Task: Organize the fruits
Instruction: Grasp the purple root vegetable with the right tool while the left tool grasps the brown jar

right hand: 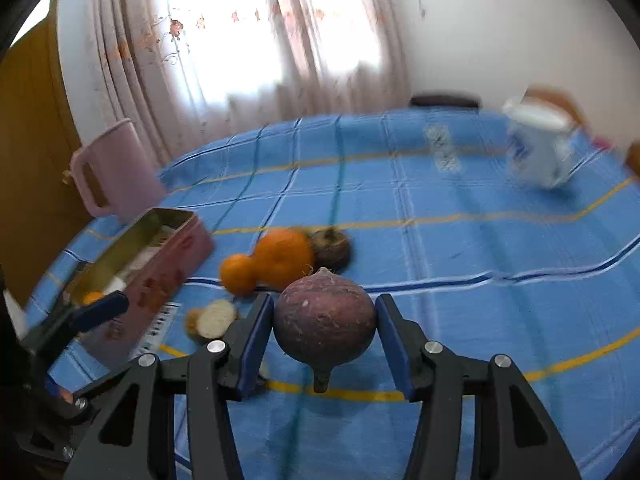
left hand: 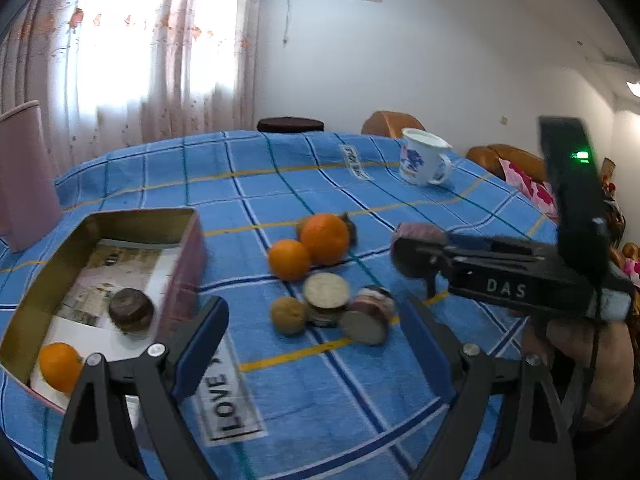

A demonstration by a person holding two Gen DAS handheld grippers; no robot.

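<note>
My right gripper [right hand: 324,320] is shut on a round purple fruit [right hand: 324,316], stem pointing down, held just above the blue checked cloth. In the left wrist view that fruit [left hand: 418,236] hangs at the right of the loose pile. My left gripper [left hand: 314,312] stands open, with nothing between its pads, facing the pile: two oranges [left hand: 325,238], a yellow-brown fruit [left hand: 288,315] and cut round pieces [left hand: 326,292]. A pink tin box [left hand: 184,264] at the left holds a dark fruit [left hand: 131,309] and an orange [left hand: 60,366].
A white mug [left hand: 424,162] with a blue print stands at the table's far right. At the far left edge, behind the box, stands a pink jug [right hand: 116,168]. A "LOVE" label [left hand: 228,396] lies on the cloth. A person's hand [left hand: 580,352] holds the right gripper.
</note>
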